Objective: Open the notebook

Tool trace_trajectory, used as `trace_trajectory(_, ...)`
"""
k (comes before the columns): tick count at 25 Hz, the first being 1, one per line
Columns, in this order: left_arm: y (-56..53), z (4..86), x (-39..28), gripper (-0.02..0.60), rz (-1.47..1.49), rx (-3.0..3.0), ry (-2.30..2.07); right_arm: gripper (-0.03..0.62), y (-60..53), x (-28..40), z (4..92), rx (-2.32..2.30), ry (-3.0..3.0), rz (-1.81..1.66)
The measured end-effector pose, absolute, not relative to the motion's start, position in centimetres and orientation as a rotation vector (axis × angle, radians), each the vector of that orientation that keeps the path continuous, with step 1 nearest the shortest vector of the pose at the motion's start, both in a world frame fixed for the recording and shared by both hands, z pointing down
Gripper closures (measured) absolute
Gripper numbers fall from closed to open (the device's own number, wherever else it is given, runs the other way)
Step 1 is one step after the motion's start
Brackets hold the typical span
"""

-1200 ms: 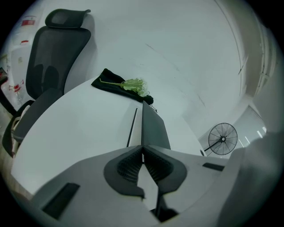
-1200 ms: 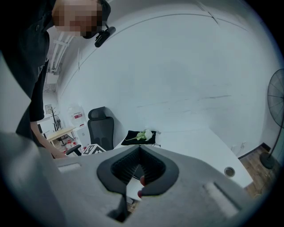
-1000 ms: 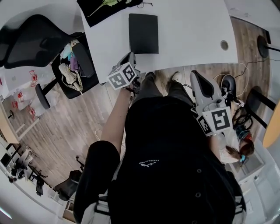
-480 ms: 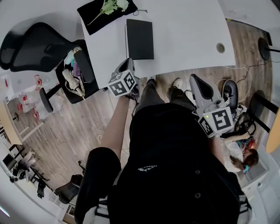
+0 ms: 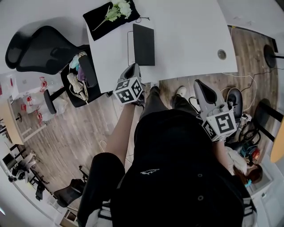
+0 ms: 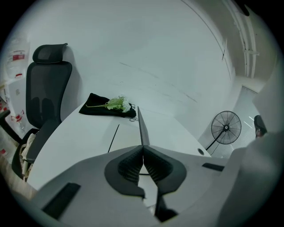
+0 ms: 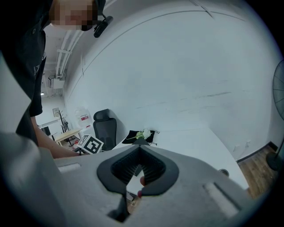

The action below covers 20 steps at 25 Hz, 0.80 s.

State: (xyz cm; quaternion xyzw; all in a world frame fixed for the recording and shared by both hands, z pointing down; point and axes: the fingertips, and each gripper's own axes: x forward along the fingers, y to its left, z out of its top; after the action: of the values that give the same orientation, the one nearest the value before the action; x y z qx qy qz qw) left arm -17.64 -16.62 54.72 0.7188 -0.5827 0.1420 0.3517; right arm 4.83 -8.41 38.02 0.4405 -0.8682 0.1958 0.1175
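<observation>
A black office chair (image 5: 42,46) stood at 10 o'clock in the head view. Next to it was the white table (image 5: 191,35). At 11 o'clock, on the table's far left corner, lay a black cloth (image 5: 100,20) with a pale flower (image 5: 116,8) on it.

The left gripper (image 6: 143,147) was at the near edge of the table, at 6 o'clock from the notebook (image 5: 144,44). Its jaws were squeezed tight on the near end of the cover (image 6: 140,126), a thin dark sheet. In the left gripper view the cover stood up on its edge. The notebook lay on the table at 12 o'clock in the head view. A pale strip (image 5: 130,46) showed along its 9 o'clock side, most likely the first page.

The right gripper (image 7: 140,148) was at 2 o'clock in the head view, off the table and over the wooden floor. Its jaws were closed, with nothing in them.

The opening looked half done, with the cover up but not laid flat. The next move would likely be to swing the cover over toward the 3 o'clock side. The pinch would need to be soft so the thin sheet did not bend. The whole book might slide, so the right gripper could press the pages down.
</observation>
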Motion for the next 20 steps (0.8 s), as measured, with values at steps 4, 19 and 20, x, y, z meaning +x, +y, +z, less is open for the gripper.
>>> trace_trajectory(4, -16.6, 54.3, -16.7, 0.574, 0.38, 1.876, -1.529, 0.589, -8.4, 6.0, 38.0, 1.294, -2.548, 0.557)
trace_trajectory(19, -16.4, 52.6, -12.6, 0.575, 0.376, 1.978, -1.507, 0.589, -8.8, 9.3, 37.5, 1.348, -2.562, 0.554)
trace_trajectory(20, -16.4, 52.5, -12.4, 0.575, 0.375, 1.988, -1.501, 0.589, -8.8, 9.5, 37.5, 1.354, -2.56, 0.555)
